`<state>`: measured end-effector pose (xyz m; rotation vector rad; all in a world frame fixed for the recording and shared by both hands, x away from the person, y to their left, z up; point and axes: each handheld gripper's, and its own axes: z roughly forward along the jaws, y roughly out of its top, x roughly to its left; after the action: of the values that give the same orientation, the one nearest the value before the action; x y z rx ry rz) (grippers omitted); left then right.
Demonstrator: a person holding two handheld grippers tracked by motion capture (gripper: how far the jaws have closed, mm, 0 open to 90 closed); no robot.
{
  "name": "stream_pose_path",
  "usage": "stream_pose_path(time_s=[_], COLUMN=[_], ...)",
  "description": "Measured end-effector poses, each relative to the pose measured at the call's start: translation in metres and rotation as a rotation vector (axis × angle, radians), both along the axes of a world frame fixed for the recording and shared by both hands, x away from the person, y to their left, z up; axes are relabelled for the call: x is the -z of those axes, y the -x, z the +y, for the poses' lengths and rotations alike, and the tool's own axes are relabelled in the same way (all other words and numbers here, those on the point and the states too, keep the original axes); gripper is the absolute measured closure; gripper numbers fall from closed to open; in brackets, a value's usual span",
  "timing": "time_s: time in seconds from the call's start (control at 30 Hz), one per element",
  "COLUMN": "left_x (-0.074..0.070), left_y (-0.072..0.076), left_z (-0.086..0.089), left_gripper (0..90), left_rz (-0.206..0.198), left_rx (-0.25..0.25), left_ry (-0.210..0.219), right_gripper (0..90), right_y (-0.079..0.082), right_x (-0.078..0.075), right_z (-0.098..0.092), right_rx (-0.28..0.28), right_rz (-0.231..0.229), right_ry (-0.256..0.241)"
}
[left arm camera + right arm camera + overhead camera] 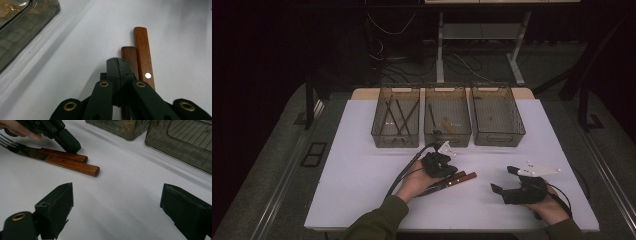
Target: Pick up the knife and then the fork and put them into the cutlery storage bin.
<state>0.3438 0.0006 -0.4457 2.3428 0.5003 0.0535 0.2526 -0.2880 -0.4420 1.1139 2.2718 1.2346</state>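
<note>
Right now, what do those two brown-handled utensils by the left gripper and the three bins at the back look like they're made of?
The two brown-handled utensils: handles look like reddish, smooth wood with visible grain and metal rivets; the fork's tines look like steel. The three smoky translucent bins: probably tinted plastic, see-through with a moulded grid pattern.
</note>
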Motion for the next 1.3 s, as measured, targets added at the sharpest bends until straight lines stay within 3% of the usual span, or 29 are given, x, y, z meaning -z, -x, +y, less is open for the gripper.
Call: stream_pose_path(time_s=[0.13, 0.2, 0.3, 0.43, 0.6, 0.67, 0.87, 1.17, 1.3], left_x=[-0.004, -0.010, -0.015, -0.018, -0.017, -0.015, -0.009, -0.005, -0.005], left_y=[0.001, 0.002, 0.010, 0.020, 0.033, 0.035, 0.037, 0.036, 0.036], left_z=[0.005, 0.012, 0.023, 0.039, 0.053, 0.055, 0.049, 0.047, 0.045], left_gripper=[85.6, 79.2, 69.7, 65.1, 64.6, 65.1, 69.0, 72.9, 74.4], left_rz=[-0.003, -0.035, -0.040, -0.046, -0.057, -0.041, -0.025, -0.003, -0.024], left_rx=[-0.029, -0.035, -0.055, -0.078, -0.080, -0.072, -0.027, -0.023, -0.020], left_ry=[0.019, 0.015, 0.028, 0.038, 0.041, 0.047, 0.027, 0.019, -0.013], right_gripper=[11.7, 11.7, 11.7, 11.7, 11.7, 11.7, 11.7, 11.7, 11.7], right_y=[0.000, 0.000, 0.000, 0.000, 0.001, 0.001, 0.001, 0.001, 0.001], right_x=[0.000, -0.001, -0.001, -0.001, -0.002, -0.001, -0.002, -0.002, -0.002], right_z=[0.000, -0.001, -0.001, -0.001, 0.000, -0.001, -0.001, -0.001, -0.001], right_rx=[0.000, 0.000, 0.001, 0.000, 0.000, 0.000, -0.001, -0.003, -0.001], right_rz=[-0.001, 0.000, -0.002, -0.003, -0.010, -0.008, -0.009, -0.007, -0.006], right_ry=[-0.001, -0.001, -0.002, -0.001, -0.001, 0.001, 0.001, 0.000, 0.000])
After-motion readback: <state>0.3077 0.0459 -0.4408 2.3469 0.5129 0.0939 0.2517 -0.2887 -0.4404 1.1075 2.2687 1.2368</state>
